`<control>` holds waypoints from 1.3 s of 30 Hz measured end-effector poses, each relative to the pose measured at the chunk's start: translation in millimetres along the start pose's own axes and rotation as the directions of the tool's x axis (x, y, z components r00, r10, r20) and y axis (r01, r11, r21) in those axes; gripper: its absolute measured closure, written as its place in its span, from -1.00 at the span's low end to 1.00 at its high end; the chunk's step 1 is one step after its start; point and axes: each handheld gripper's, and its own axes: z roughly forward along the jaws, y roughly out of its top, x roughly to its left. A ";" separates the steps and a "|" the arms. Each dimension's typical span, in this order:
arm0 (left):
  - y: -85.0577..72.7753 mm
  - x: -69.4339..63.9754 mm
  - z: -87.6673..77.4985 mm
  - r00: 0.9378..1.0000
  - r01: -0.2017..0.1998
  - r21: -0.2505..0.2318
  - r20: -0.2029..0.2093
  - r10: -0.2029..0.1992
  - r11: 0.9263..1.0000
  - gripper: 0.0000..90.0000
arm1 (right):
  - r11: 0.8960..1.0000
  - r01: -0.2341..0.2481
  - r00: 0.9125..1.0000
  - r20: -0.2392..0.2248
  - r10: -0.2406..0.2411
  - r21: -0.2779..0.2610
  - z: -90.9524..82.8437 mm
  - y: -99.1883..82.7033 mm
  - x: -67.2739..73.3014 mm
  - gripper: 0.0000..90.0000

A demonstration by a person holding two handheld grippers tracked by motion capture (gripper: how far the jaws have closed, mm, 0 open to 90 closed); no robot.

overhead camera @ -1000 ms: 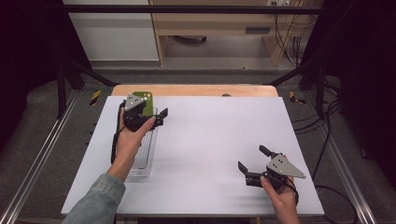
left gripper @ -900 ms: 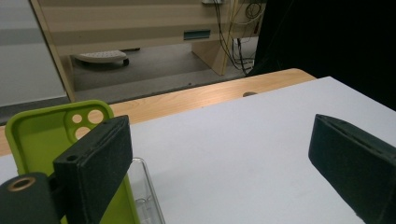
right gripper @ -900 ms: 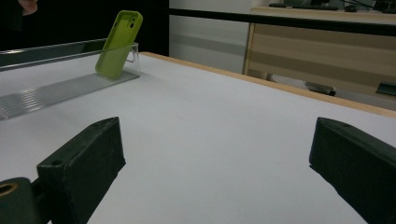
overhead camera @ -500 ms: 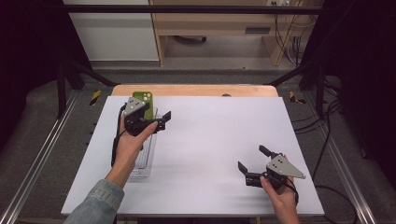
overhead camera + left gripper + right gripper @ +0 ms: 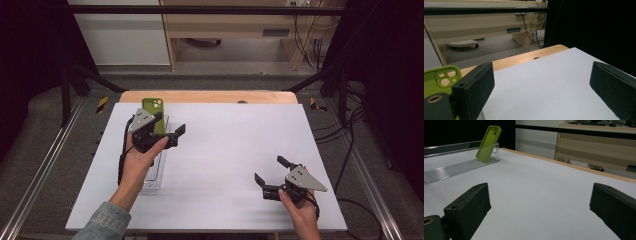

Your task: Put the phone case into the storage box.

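While the person is reaching over the white table [image 5: 225, 165] from its near edge, the left gripper [image 5: 172, 134] is hovering by the far-left corner, just above the far end of a clear plastic tray [image 5: 154, 175]. Its 2 jaws are standing wide apart with nothing between them; in the left gripper view only bare white surface is lying in the gap. The left hand [image 5: 142, 152] is wrapping around the gripper body, with a denim sleeve [image 5: 102, 222] trailing back to the near edge.

A green phone case [image 5: 153, 112] is standing in the far end of the tray, tilted and leaning against the tray's end wall, camera cutouts uppermost. It is sitting just beside the left gripper's left jaw; whether they are touching I cannot tell.

The right gripper [image 5: 274, 175] is sitting low near the near-right corner, held by the right hand [image 5: 297, 207], well apart from the tray. Its 2 jaws are also spread wide and gripping nothing. A wooden strip [image 5: 210, 96] is running along the table's far edge.
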 end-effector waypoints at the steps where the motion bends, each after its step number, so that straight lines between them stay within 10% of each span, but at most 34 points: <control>1: 0.0 -1.2 -1.2 1.000 -0.003 -0.002 0.001 0.003 1.000 -0.89 | 1.000 0.000 1.000 0.000 0.000 0.000 0.0 0.0 0.0 -0.93; 17: -6.6 -9.7 -25.7 0.999 -0.040 -0.057 0.010 0.041 0.998 -0.90 | 1.000 -0.001 1.000 0.002 0.001 0.000 -0.4 -0.2 -0.2 -0.93; 39: -12.6 12.0 -70.3 0.998 -0.058 -0.110 -0.032 0.055 0.992 -0.91 | 1.000 0.000 1.000 0.005 0.000 0.004 -0.5 -0.5 -0.2 -0.93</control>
